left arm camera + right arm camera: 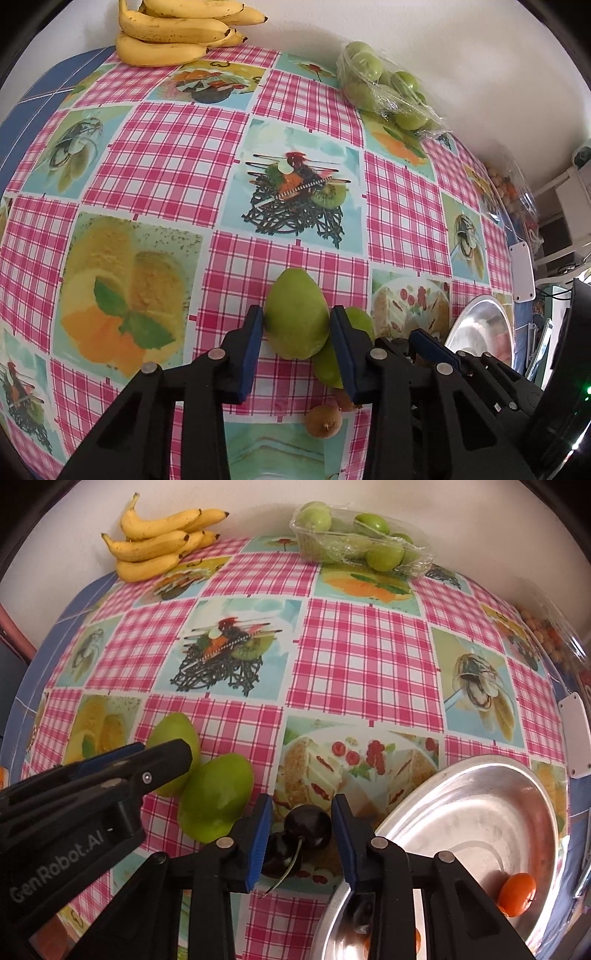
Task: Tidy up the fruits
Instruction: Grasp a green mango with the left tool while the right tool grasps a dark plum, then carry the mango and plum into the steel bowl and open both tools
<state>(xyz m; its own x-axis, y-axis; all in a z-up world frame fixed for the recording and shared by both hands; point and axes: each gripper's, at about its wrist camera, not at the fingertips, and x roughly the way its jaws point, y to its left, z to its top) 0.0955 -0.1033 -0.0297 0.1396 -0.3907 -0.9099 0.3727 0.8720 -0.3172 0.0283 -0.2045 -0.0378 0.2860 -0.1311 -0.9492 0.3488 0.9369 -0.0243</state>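
Note:
My left gripper (297, 325) is shut on a green mango (297, 314), its blue pads touching both sides of the fruit on the tablecloth. A second green mango (347, 349) lies just right of it, partly hidden. In the right wrist view the held mango (173, 746) sits behind the left gripper's arm, and the second mango (216, 797) lies beside it. My right gripper (302, 821) is open around dark cherries (307, 825) with a stem; the pads stand apart from them. A silver tray (480, 812) holds small orange fruits (517, 888).
Bananas (159, 542) and a wrapped pack of green fruits (358, 539) lie at the far wall. A brown kiwi (325, 421) sits near the left gripper. A clear box of small fruits (550, 635) and a white device (576, 734) are at the right edge.

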